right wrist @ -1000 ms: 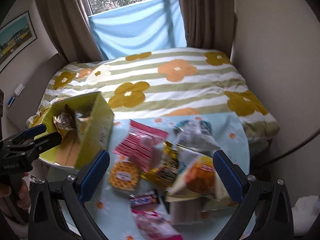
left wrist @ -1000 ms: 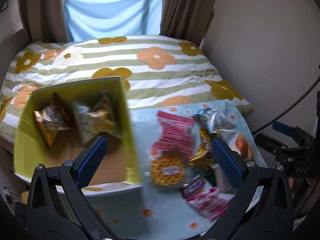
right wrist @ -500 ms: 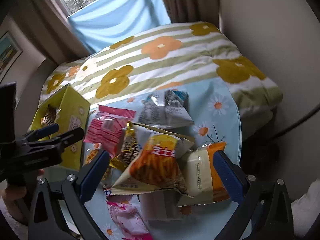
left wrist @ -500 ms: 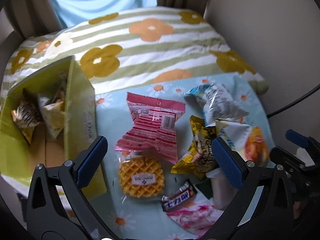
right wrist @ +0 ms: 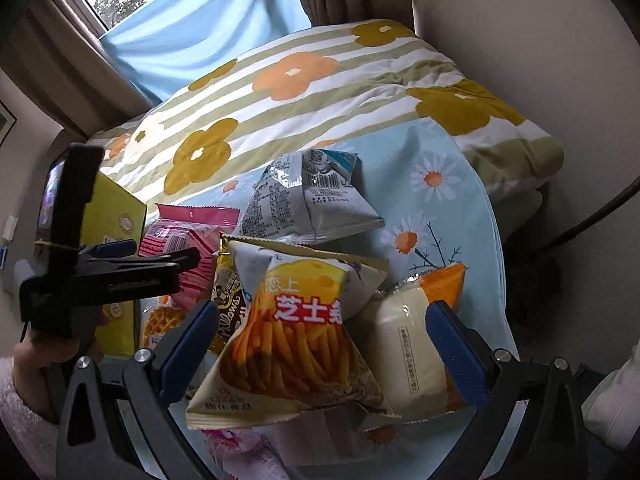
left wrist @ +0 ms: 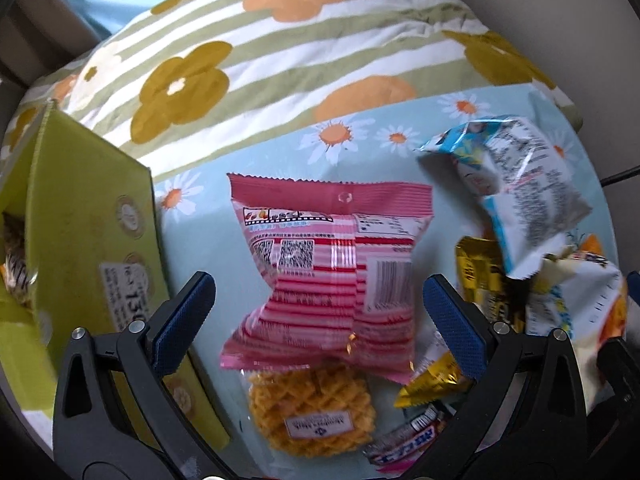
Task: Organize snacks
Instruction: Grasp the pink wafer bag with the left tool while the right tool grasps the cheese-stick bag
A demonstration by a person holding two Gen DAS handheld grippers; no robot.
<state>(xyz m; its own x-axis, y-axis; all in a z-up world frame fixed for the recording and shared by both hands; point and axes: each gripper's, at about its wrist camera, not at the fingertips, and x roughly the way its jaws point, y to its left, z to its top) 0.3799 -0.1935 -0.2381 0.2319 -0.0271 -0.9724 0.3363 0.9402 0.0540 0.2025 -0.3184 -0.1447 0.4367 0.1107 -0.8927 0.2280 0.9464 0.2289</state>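
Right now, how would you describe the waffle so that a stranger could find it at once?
Start at the green box on the left of the daisy cloth. Just right of it lies a pink striped bag; the waffle peeks out from under its near edge. It is the only golden grid-patterned round, in clear wrap with a small white label.

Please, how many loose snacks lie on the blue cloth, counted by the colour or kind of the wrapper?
Pink: 2, striped packet and pale packet
Gold packet: 1
Blue-white bag: 1
Cheese-stick bag: 1
Orange-white packet: 1
Clear-wrapped waffle: 1
Chocolate bar: 1
Total visible: 8
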